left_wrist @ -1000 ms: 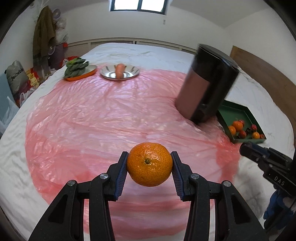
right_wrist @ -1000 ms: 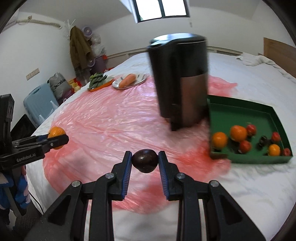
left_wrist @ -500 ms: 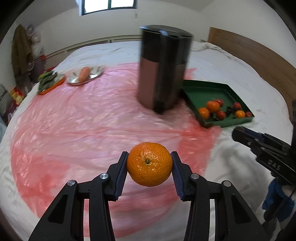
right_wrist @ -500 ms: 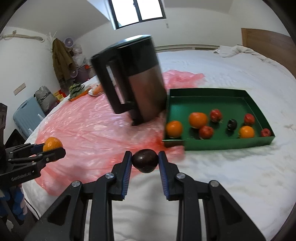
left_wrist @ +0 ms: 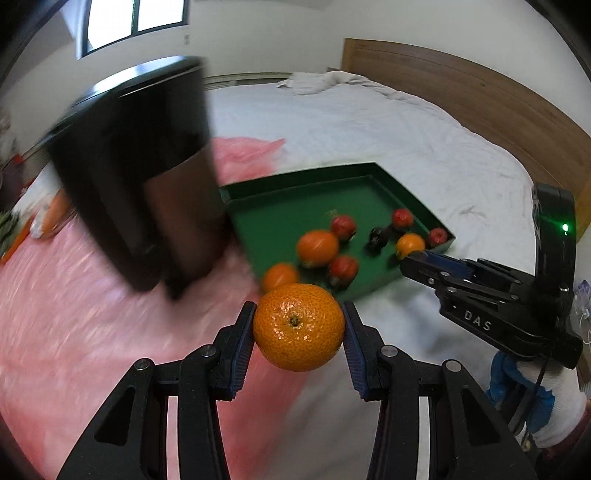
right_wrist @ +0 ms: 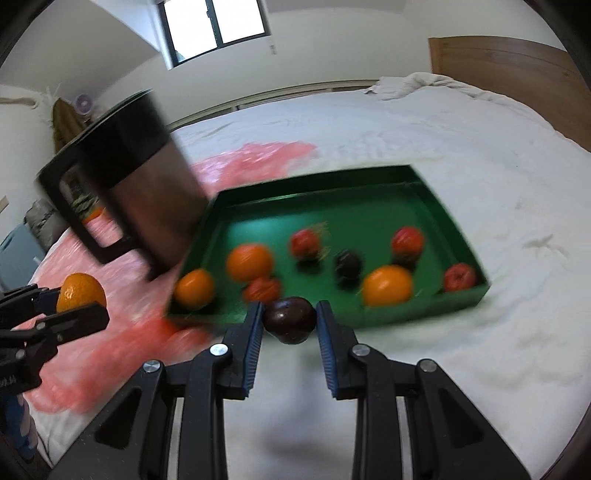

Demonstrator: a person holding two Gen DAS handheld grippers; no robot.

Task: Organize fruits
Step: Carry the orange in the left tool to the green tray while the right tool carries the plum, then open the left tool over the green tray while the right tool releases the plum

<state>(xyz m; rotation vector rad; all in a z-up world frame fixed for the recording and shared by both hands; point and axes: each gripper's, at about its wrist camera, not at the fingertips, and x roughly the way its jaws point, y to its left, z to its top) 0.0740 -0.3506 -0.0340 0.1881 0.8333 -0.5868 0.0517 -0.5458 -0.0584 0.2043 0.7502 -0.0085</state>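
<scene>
Left wrist: left tool grips orange, stem-end facing camera; right tool grips plum.

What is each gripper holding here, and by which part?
Left gripper: the orange, clamped on its two sides, stem end facing the camera. Right gripper: a dark purple fruit, likewise held by its sides.

walls: white | window: daylit | bed: white sheet | headboard: wood
</scene>
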